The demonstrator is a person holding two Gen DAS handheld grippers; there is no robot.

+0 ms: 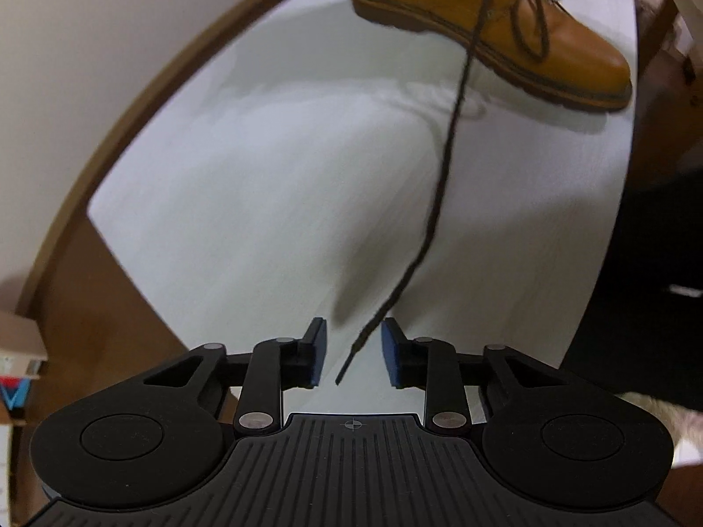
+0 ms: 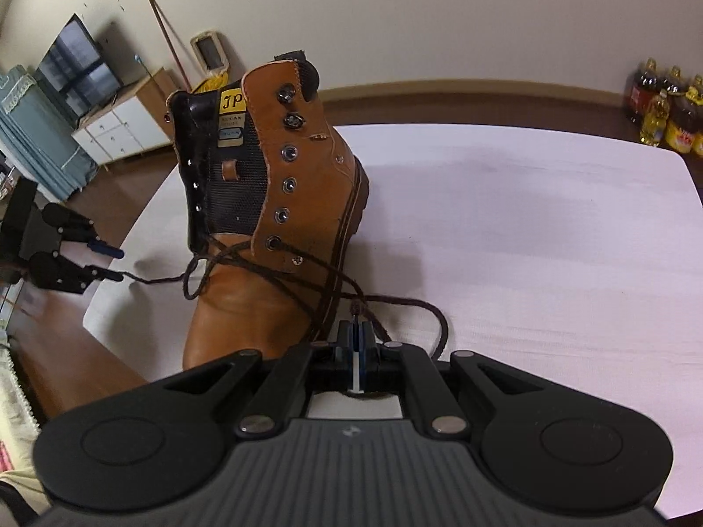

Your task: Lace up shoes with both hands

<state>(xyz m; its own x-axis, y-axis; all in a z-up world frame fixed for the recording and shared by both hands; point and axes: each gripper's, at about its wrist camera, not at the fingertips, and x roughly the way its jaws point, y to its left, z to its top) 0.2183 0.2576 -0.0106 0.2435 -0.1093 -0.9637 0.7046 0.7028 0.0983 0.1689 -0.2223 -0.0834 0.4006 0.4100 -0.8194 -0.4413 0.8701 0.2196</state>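
Boot: a tan boot (image 2: 272,237) is seen standing on the white worktop (image 2: 527,241), its toe near the right claw's camera and its tall ankle part pointing up. In the left wrist view the same boot (image 1: 505,22) is seen far off at the top, close to the worktop's edge.
Eyelets: a row of metal eyelets (image 2: 288,184) is seen down the boot's side. Only the lowest ones are threaded; the higher ones are bare.
Lace: a dark brown lace (image 2: 307,263) is crossed over the low part of the boot's front. One end is run out to the left, the other is looped on the worktop near the right claw.
Left claw: the left claw (image 1: 353,353) is spread, with its blue pads (image 1: 389,353) set apart. The lace end (image 1: 351,360) is seen hanging between them, touching neither pad. The rest of that lace (image 1: 452,149) is stretched from there up to the boot.
Right claw: the right claw (image 2: 356,333) is pressed together, with a bit of the lace pinched at its tips. It is held just beside the boot's toe.
Left claw in the right wrist view: it (image 2: 105,263) is seen far left, past the worktop's edge, with the lace running to it.
Bottles: some bottles (image 2: 668,110) are seen on the floor at the far right, by the wall.
Cabinet: a white cabinet (image 2: 123,123) is seen far left.
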